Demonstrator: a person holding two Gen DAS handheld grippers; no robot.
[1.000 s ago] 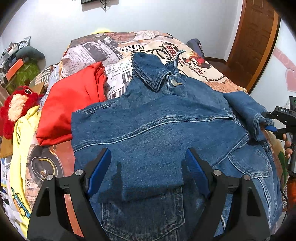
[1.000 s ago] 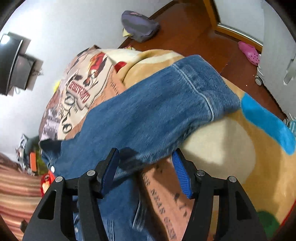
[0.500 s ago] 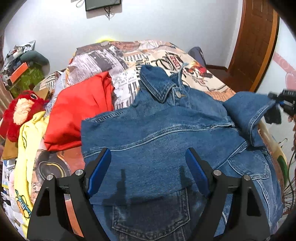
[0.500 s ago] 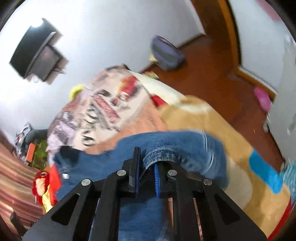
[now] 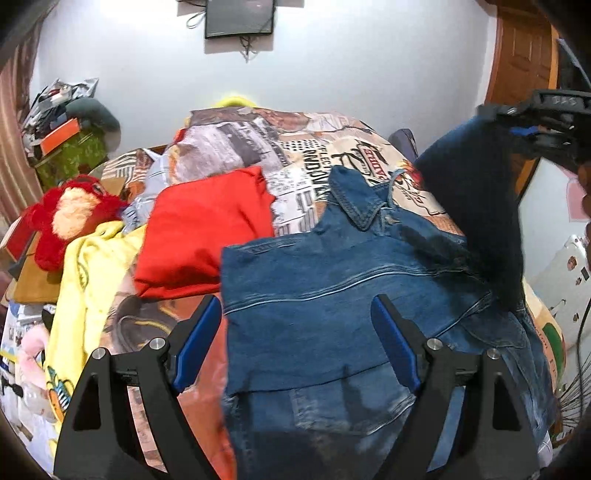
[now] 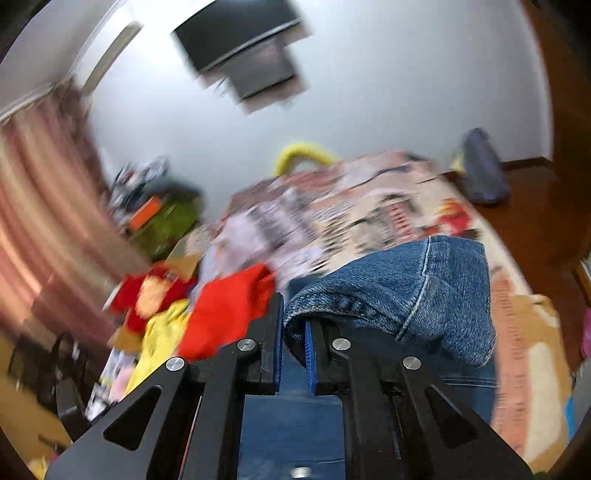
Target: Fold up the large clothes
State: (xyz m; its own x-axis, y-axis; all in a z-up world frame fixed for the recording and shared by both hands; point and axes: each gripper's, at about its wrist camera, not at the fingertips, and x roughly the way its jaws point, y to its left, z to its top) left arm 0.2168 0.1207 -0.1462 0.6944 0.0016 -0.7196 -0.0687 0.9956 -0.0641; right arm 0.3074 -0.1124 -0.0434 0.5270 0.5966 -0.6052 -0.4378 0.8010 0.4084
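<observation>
A blue denim jacket (image 5: 332,295) lies on the bed, collar away from me, its left sleeve folded across the body. My left gripper (image 5: 295,347) is open and empty, hovering above the jacket's lower part. My right gripper (image 6: 293,347) is shut on the cuff of the jacket's right sleeve (image 6: 413,291) and holds it up in the air. In the left wrist view the right gripper (image 5: 532,129) is high at the right, with the sleeve (image 5: 476,206) hanging from it down to the jacket's shoulder.
A red garment (image 5: 207,229), a yellow garment (image 5: 88,280) and a red plush toy (image 5: 70,214) lie left of the jacket on the printed bedspread (image 5: 295,147). A wooden door (image 5: 524,51) stands at the right. A monitor (image 5: 240,16) hangs on the far wall.
My right gripper shut on the sleeve cuff and lifted it high off the bed, swinging toward the jacket's body. My left gripper stayed open and drew back slightly.
</observation>
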